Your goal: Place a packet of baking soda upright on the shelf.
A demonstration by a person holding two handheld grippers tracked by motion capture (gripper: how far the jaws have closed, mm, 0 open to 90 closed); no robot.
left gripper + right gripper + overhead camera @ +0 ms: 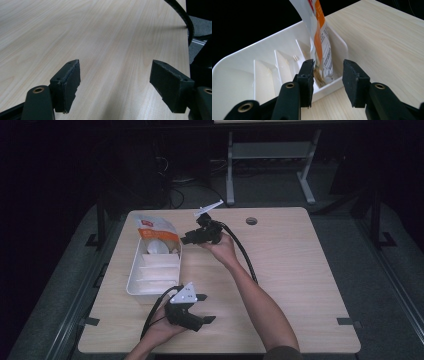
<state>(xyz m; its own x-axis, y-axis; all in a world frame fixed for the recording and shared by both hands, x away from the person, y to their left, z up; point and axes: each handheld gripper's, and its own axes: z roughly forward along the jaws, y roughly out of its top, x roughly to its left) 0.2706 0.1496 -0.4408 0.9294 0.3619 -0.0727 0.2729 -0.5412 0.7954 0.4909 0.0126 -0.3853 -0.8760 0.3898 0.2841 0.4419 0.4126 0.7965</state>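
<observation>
A white tray [150,287] with several dividers lies on the left part of the wooden table. An orange and white bag [156,232] stands in its far compartment. My right gripper [186,239] is held just right of the bag, jaws open and pointing at it. In the right gripper view the bag [322,42] leans in the end compartment of the tray [244,65], beyond the gripper [328,80], with nothing between the jaws. My left gripper [206,308] rests near the front edge, right of the tray. Its jaws stand wide open over bare wood [115,75].
The right gripper's black cable [245,255] trails across the table's middle and appears as the cable [186,22] in the left gripper view. A round cable hole [251,221] sits at the far edge. Bare tabletop [300,270] spreads to the right. A desk frame [270,150] stands behind.
</observation>
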